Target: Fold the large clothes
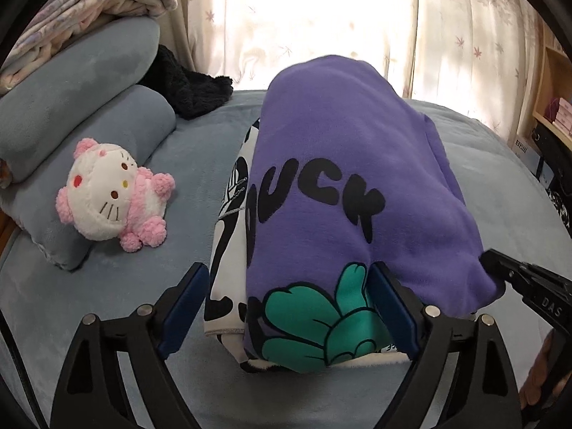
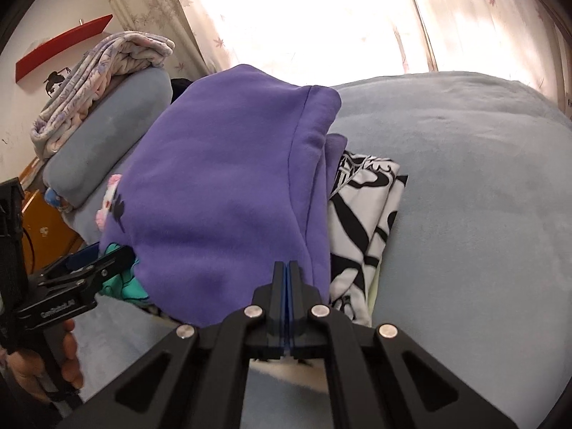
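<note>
A folded purple sweatshirt [image 1: 339,136] [image 2: 221,178], printed with black letters and a green shape, lies on a folded black-and-white garment [image 1: 228,250] [image 2: 361,214] on the bed. My left gripper [image 1: 289,304] [image 2: 107,255] stands open astride the near end of the pile. Its right pad rests against the purple cloth and its left pad is clear of the pile. My right gripper [image 2: 287,268] [image 1: 491,261] is shut, its tips lying against the sweatshirt's near right edge. No cloth shows between its pads.
The bed's grey-blue blanket [image 1: 107,304] [image 2: 464,214] spreads all round. A pink-and-white plush toy [image 1: 111,200] lies left of the pile, before stacked pillows [image 1: 71,107], a folded quilt [image 1: 89,10] and a black fuzzy item [image 1: 186,85]. Curtains hang behind; a wooden shelf [image 1: 550,107] stands far right.
</note>
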Available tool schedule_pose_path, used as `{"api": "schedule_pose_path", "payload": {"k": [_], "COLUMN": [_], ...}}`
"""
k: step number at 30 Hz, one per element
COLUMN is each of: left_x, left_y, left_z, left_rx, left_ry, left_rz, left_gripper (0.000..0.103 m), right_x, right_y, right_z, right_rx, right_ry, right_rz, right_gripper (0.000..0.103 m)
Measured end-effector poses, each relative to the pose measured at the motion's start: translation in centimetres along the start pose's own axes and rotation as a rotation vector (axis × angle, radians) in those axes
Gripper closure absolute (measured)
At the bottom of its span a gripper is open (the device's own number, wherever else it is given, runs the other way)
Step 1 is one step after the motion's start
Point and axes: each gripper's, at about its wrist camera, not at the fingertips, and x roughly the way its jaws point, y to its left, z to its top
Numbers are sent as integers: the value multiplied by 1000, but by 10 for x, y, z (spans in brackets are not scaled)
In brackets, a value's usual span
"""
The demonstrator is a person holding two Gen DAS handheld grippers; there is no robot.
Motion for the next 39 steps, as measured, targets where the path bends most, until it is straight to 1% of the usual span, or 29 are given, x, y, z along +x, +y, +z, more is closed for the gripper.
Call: {"api": "schedule_pose_path", "payload": {"k": [1,3,6,9,11,15,17,20,24,26,27,28,29,30,31,35,37,39], "left_x": [-4,-14,-28,-44,-56,-90,-108,-137,-172,-185,-193,-201,-207,-214,-220,-245,-258,-270], "left_y": [-1,-6,-11,-17,-21,-35,-42,-52,-67,-73,-77,-81,-84,-89,-93,-113,-123,-132], "left_z": [-1,-3,-7,-13,-17,-26,-29,-35,-47,-53,-58,-62,-66,-71,-77,-101,-116,-131], "left_rx": [3,15,16,-2,-4,28,44,57,78,88,89,94,100,106,109,107,94,74], "left_ry": [-5,-9,14,61,77,77,71,60,55,57,57,57,58,58,54,60,70,78], "left_rz": [11,43,64,48,39,51,53,42,23,8,-4,-15,-22,-30,-38,-90,-113,-121], "left_gripper": [14,14,13,13,13,13,12,11,10,10,10,10,9,9,9,7,7,7], "right_x": [-3,-15,-33,-56,-75,-117,-144,-180,-238,-268,-284,-299,-310,-327,-341,-376,-383,-384], "right_y": [0,2,5,11,15,18,20,21,20,22,22,22,23,24,25,27,26,23], "right_z": [-2,-6,-12,-19,-22,-28,-33,-38,-47,-52,-55,-58,-61,-65,-69,-87,-100,-115], "right_rx": [-1,-4,-15,-44,-64,-69,-78,-100,-136,-153,-163,-172,-179,-191,-201,-236,-241,-243], "right_ry": [3,8,31,51,53,66,66,69,74,74,68,64,61,51,31,-8,-15,-18], "right_rz": [1,0,4,-7,-11,-3,-13,-47,-98,-118,-130,-145,-155,-166,-177,-220,-235,-255], "right_gripper": [101,101,101,101,101,101,101,100,98,93,86,76,71,61,58,58,58,58]}}
